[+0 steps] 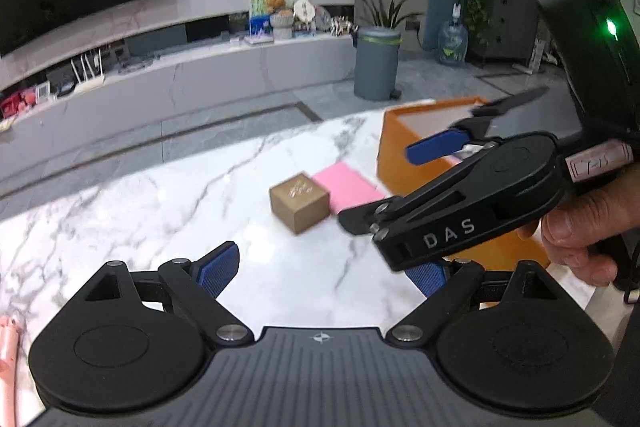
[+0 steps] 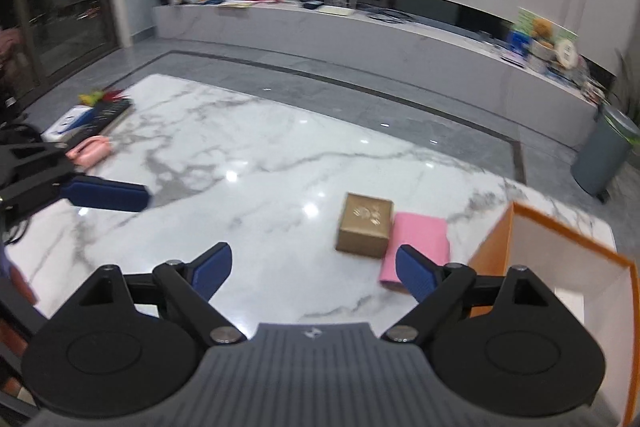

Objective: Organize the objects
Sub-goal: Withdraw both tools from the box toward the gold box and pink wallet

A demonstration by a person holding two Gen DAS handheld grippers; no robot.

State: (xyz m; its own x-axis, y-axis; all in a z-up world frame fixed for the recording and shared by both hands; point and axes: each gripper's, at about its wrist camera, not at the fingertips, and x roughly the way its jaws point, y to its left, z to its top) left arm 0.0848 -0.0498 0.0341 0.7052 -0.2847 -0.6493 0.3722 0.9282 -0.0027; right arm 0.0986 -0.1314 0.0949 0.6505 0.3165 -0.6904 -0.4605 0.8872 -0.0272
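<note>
Resting on the marble surface (image 2: 248, 131), the small brown box (image 2: 364, 225) touches a flat pink pad (image 2: 418, 245), left of the orange bin (image 2: 560, 227). Right gripper (image 2: 308, 273) and left gripper (image 1: 320, 269) hover with jaws wide apart, empty. That box looks light, stiff cardboard; pinching its opposite side walls seems safest.

left gripper (image 1: 324, 273): black linkage arms, blue ribbed pads, silver pivot screws, grey ridged body | right gripper (image 2: 310, 273): same build, white "DAS" lettering, green LED, possibly a pink label | hand (image 1: 584, 231): bare skin
</note>
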